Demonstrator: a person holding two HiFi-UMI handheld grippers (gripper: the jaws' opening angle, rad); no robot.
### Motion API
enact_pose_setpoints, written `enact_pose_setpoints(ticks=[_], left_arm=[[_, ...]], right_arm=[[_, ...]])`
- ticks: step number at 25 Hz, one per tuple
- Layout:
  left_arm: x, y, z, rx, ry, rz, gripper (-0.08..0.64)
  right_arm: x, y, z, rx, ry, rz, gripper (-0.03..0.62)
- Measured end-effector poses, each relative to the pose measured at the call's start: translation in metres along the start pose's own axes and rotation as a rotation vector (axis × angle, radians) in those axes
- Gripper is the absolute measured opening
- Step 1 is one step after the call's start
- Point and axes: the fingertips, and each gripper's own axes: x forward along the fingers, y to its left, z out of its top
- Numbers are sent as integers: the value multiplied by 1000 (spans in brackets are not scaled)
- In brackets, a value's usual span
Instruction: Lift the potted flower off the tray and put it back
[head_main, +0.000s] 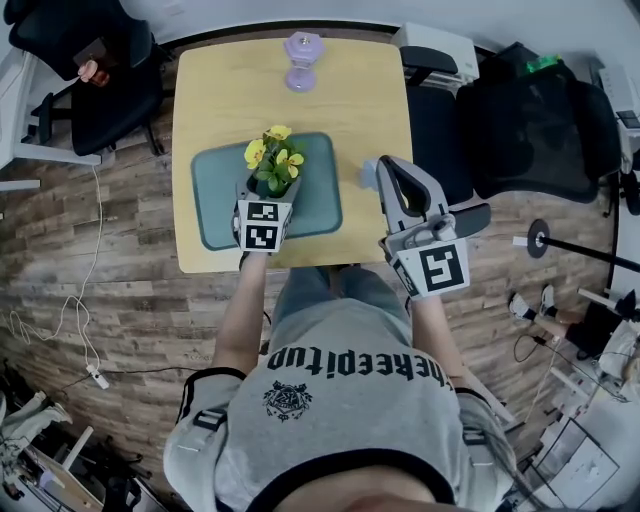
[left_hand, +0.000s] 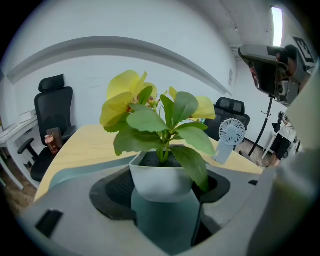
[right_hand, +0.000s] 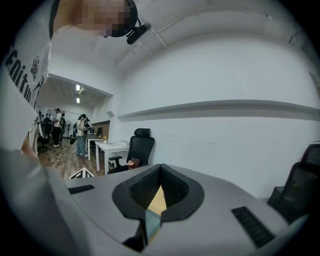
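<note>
The potted flower (head_main: 273, 165), a white pot of dark soil with green leaves and yellow blooms, stands over the teal tray (head_main: 215, 190) on the table (head_main: 340, 90); whether it touches the tray cannot be told. The left tool (head_main: 268, 195) grips the pot on both sides. The right tool (right_hand: 159, 172), jaws nearly together and empty, is held off the table's right edge.

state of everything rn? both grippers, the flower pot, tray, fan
left gripper: shut on the potted flower
right gripper: shut, empty, by the right edge of the table
potted flower: upright, over the tray; lifted or resting, cannot tell
tray: flat on the table
fan: standing upright at the table's far edge
</note>
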Motion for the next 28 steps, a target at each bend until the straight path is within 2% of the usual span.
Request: enact_pose_setpoints(ticks=[16, 28], left_arm=[[13, 2, -11, 30, 18, -6, 344], [9, -1, -9, 35, 7, -15, 345]], right_arm=[[4, -4, 1, 1, 1, -15, 2], [7, -2, 1, 4, -6, 9, 2]])
